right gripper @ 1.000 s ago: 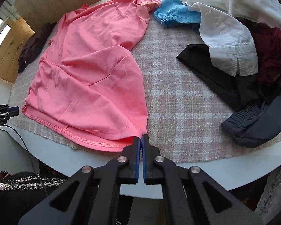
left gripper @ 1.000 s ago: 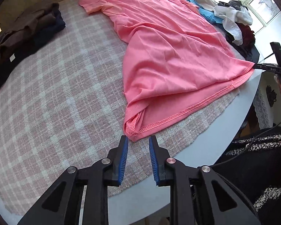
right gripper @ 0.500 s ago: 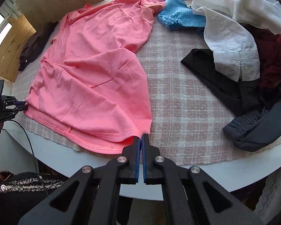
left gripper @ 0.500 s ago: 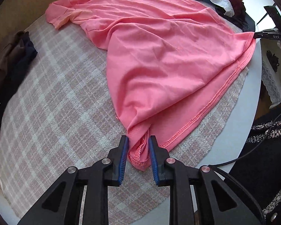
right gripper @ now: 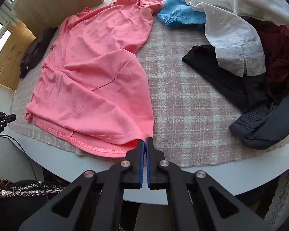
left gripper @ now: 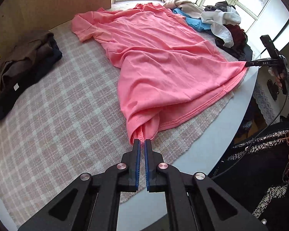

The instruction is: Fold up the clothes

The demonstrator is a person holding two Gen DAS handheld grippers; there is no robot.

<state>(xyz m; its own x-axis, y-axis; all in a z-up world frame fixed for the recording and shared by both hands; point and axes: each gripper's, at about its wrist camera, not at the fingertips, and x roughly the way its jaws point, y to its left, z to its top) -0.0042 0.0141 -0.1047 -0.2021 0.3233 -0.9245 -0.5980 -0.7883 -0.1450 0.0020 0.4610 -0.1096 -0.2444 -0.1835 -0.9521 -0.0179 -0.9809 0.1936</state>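
A pink T-shirt [left gripper: 163, 61] lies spread on the plaid cloth of a round table, its hem toward me; it also shows in the right wrist view [right gripper: 98, 73]. My left gripper [left gripper: 141, 142] is shut on the bunched left hem corner. My right gripper [right gripper: 144, 141] is shut on the right hem corner; it appears in the left wrist view [left gripper: 248, 64] at the far right, pinching the stretched corner. The hem between the two corners sags onto the cloth.
A pile of unfolded clothes [right gripper: 240, 38], white, blue, dark red and black, lies right of the shirt. Folded dark garments [left gripper: 23, 65] sit at the left. The white table edge [left gripper: 221, 134] runs close below the hem. A wooden panel [left gripper: 48, 0] stands behind.
My left gripper has closed on the left hem corner and pulled it back, lifting the fabric. The right gripper has stayed shut on its corner, and the hem has been drawn a bit tauter.
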